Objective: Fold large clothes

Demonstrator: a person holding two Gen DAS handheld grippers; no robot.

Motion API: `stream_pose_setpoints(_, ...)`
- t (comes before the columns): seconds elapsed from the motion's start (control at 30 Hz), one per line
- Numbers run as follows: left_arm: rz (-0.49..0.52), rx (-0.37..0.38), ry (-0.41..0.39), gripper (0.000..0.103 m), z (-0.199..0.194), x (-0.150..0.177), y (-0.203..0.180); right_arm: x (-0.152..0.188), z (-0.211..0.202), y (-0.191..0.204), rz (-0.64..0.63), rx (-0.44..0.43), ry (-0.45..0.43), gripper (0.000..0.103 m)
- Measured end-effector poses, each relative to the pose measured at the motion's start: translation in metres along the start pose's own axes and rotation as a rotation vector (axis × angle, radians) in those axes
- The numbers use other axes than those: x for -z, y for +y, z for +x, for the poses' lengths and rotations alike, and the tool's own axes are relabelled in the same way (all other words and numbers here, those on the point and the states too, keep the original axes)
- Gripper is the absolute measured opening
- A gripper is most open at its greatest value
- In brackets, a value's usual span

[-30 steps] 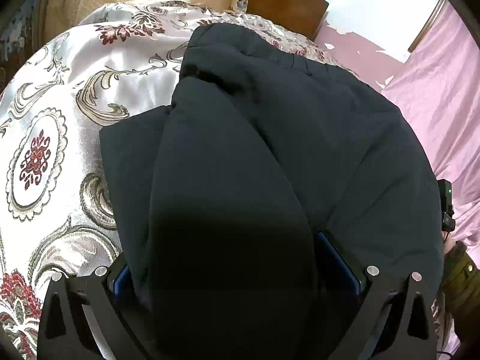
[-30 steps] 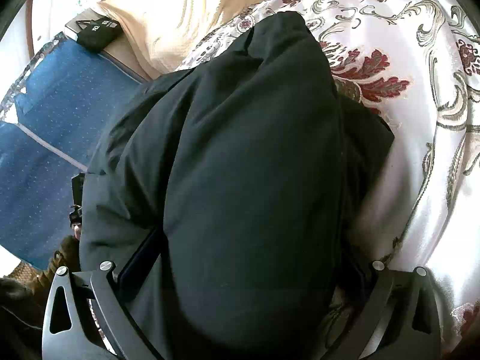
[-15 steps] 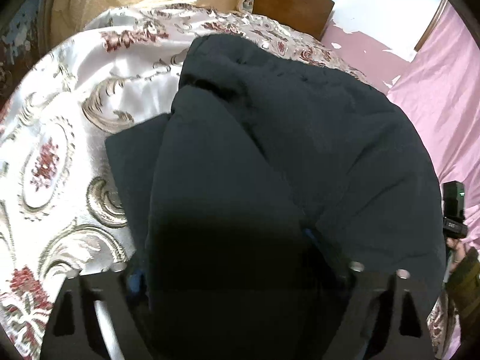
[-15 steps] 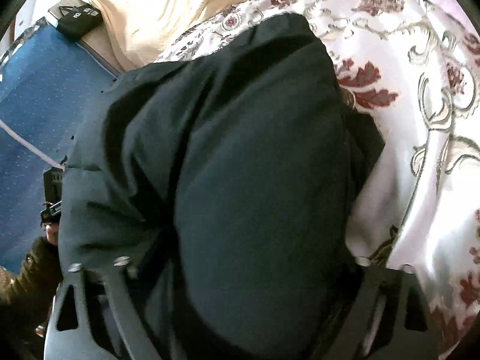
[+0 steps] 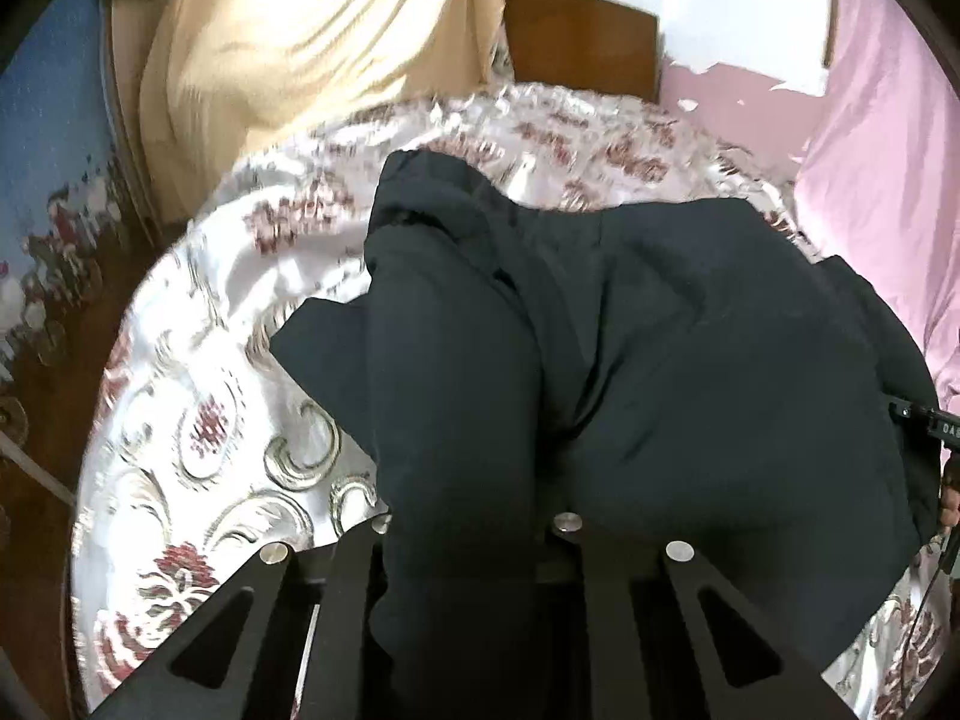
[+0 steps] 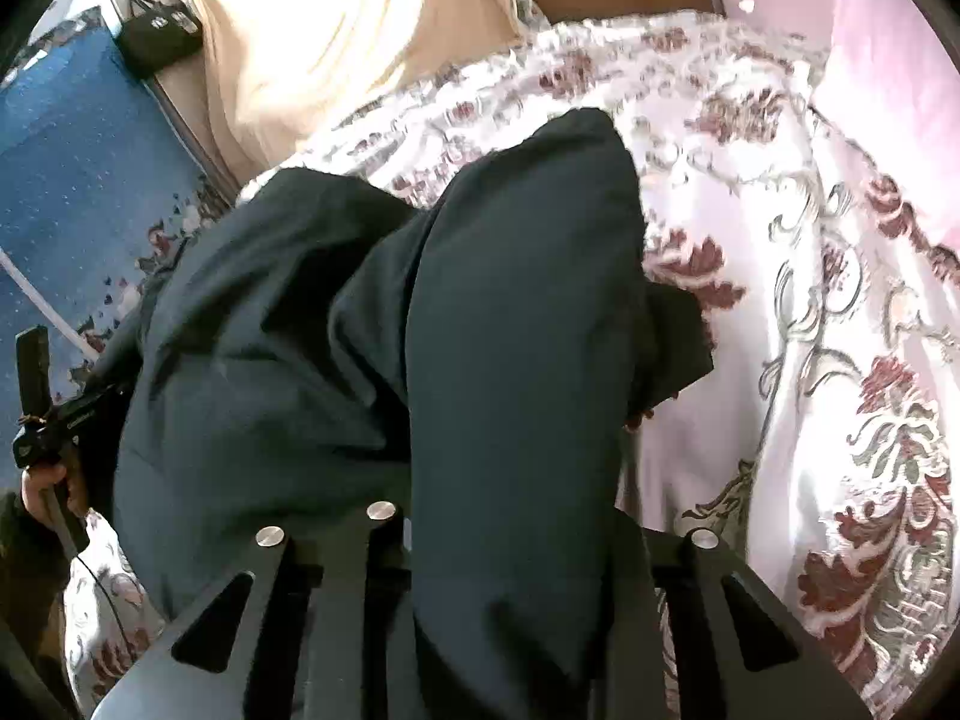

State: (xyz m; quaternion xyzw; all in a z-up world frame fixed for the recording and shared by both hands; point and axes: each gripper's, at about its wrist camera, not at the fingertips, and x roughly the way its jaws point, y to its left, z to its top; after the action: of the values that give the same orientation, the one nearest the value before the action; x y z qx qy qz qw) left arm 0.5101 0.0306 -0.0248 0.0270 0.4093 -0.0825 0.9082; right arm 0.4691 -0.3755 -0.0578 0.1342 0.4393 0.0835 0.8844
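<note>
A large dark jacket (image 5: 690, 330) lies on a floral bedspread (image 5: 198, 408). My left gripper (image 5: 468, 516) has a thick fold of its near edge bunched between its jaws, which are closing on it; the fingertips are hidden under the cloth. In the right wrist view the same jacket (image 6: 270, 330) fills the middle, and my right gripper (image 6: 516, 516) is likewise closing on a raised fold that hangs over its jaws. Both held folds are lifted off the bedspread (image 6: 810, 330).
A cream cloth (image 5: 300, 30) and a wooden headboard (image 5: 576, 36) lie at the far end of the bed. Pink fabric (image 5: 888, 150) hangs at the right. A black device (image 6: 156, 36) sits on a ledge over a blue surface (image 6: 72, 180). A hand (image 6: 42, 486) shows at the left edge.
Both grippers' jaws have narrowed from wide apart onto the jacket folds. Both have risen and tilted up, so more of the bed's far end shows and the jacket's near edge lifts.
</note>
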Motion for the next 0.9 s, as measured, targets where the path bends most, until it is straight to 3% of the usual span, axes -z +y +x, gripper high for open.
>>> stream_pose_setpoints(0.13, 0.067, -0.011, -0.045, 0.015, -0.037, -0.005, -0.019, 0.006, -0.023, 0.003, -0.006, -0.030, -0.032, 0.020)
stream_pose_setpoints(0.6, 0.073, -0.022, -0.126, 0.015, -0.156, 0.025, -0.030, 0.037, -0.126, 0.040, -0.095, -0.064, -0.102, 0.019)
stream_pose_setpoints(0.9, 0.056, -0.021, -0.116, 0.015, -0.181, 0.064, -0.023, 0.078, -0.154, 0.055, -0.109, -0.061, -0.104, 0.019)
